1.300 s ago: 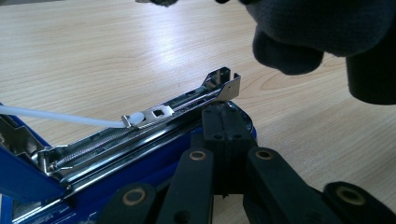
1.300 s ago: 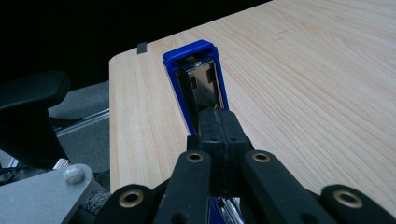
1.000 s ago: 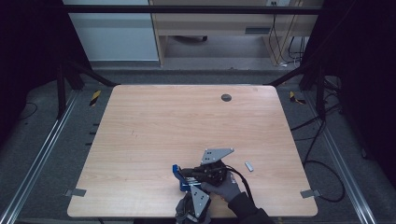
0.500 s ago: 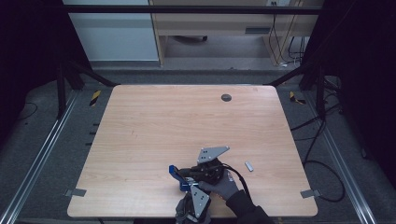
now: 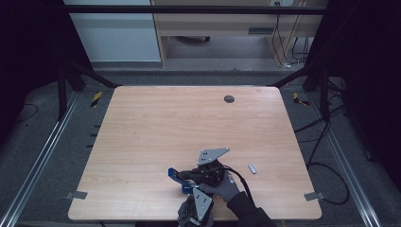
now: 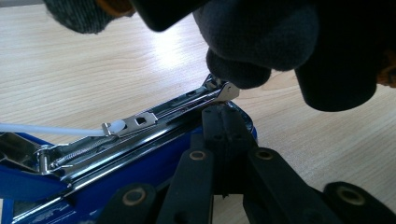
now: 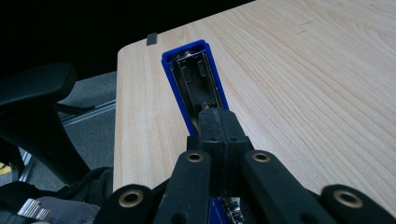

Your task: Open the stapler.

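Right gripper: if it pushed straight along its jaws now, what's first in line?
The right gripper has its jaws shut over the opened blue stapler. Straight ahead lies the stapler's metal staple channel, then its blue front end; beyond, probably the table corner, though depth is unclear.

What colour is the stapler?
The stapler is blue with shiny silver metal inside; the right gripper view shows it best.

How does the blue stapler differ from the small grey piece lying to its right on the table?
The blue stapler is far larger than the small grey piece. The stapler is blue with its metal magazine exposed; the piece is plain grey. The left gripper and right gripper meet at the stapler; the piece lies untouched. Both rest on the table.
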{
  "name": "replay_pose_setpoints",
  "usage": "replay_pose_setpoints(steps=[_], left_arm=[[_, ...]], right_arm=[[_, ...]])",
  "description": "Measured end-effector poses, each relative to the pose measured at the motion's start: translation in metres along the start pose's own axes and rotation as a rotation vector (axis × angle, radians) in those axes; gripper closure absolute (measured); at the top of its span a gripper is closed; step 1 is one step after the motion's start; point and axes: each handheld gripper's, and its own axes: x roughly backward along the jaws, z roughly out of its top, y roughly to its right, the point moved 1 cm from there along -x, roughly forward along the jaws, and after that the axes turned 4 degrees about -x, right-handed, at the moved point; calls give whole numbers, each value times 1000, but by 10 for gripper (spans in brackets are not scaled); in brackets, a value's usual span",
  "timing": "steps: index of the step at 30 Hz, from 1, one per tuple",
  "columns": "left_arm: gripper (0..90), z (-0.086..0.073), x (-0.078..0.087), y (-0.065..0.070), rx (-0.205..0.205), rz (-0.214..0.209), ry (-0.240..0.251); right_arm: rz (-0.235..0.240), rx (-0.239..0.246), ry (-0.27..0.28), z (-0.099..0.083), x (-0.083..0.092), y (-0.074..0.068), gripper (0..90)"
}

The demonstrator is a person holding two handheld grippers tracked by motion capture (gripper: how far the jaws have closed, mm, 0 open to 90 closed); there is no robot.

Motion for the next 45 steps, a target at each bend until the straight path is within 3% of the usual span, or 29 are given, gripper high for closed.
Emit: replay_pose_setpoints(steps=[9,21,34,38,45], left_arm=[[900,0,0,0,-1,-3,-2],[900,-1,0,0,-4,1,1],[900,-1,0,0,-4,2,1],[900,-1,1,0,-4,3,-1],[900,-1,1,0,-6,2,-1]], right_arm=[[-16,11,-25,-3,-15,-2,900],[-32,12,-67,-1,-21,-2,900],[-69,39,-157,0,-36,-4,900],[-97,58,-215,-4,-43,-5,900],[-97,54,-211,-4,-43,-5,900]])
